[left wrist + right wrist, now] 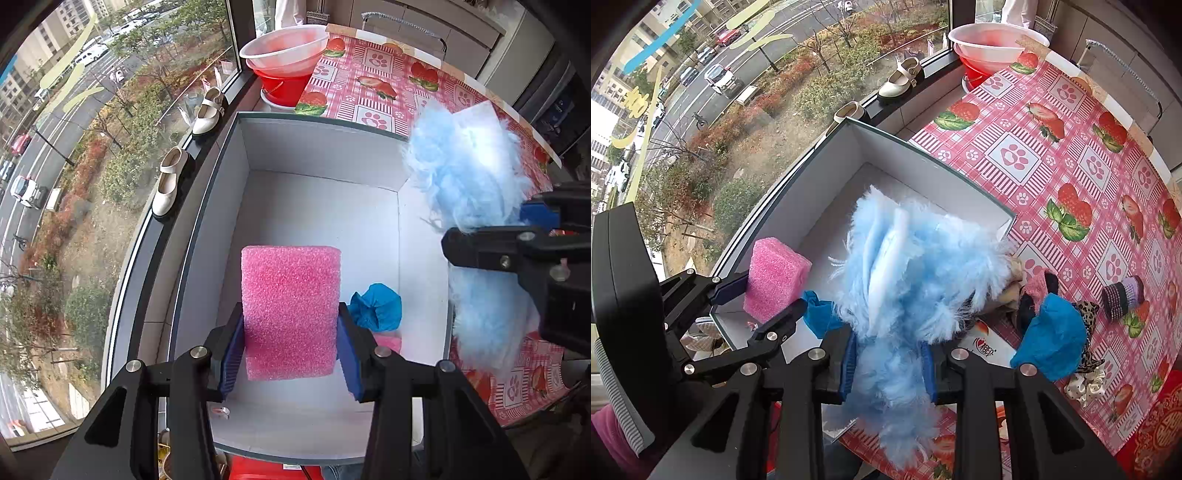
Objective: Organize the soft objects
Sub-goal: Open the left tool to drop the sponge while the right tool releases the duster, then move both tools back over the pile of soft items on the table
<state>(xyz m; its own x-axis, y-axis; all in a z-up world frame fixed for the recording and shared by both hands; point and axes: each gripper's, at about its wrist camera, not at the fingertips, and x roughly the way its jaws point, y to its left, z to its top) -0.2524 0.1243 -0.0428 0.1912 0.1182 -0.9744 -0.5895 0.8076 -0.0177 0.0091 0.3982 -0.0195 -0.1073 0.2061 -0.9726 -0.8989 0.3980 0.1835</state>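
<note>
A pink foam block (290,314) hangs over the inside of the grey box (321,147), with my left gripper (291,350) shut on its two sides. The same pink foam block (775,278) and the left gripper (759,297) show at the left of the right wrist view. My right gripper (890,360) is shut on a fluffy light-blue piece (916,273), held above the box's right wall (942,166). That fluffy piece (469,177) and the right gripper (491,225) appear at the right of the left wrist view. A blue soft lump (376,306) lies on the box floor.
On the strawberry tablecloth (1071,155) lie another blue lump (1052,343), a pink furry item (1039,286), a leopard scrunchie (1087,314), a striped knit item (1123,297) and a dotted scrunchie (1084,387). White and red basins (284,55) stand far left. Shoes (171,181) sit on the sill.
</note>
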